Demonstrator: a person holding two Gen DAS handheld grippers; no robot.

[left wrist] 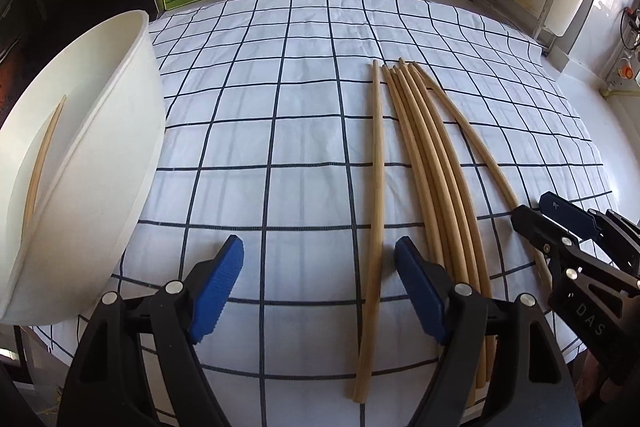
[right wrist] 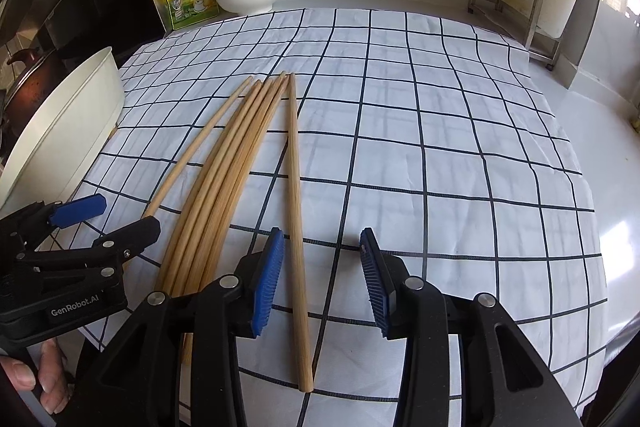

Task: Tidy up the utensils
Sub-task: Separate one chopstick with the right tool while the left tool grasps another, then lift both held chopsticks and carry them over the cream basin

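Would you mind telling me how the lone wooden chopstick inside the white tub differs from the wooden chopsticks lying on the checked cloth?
The lone wooden chopstick leans inside the white tub; the wooden chopsticks on the cloth lie flat. It stands alone; they form a loose fan of several. Both are the same pale wood.

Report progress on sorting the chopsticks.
Done: one wooden chopstick lies inside the tilted white tub. In hand: nothing; the left hand-held gripper and right hand-held gripper are open. Left: seven wooden chopsticks on the checked cloth.
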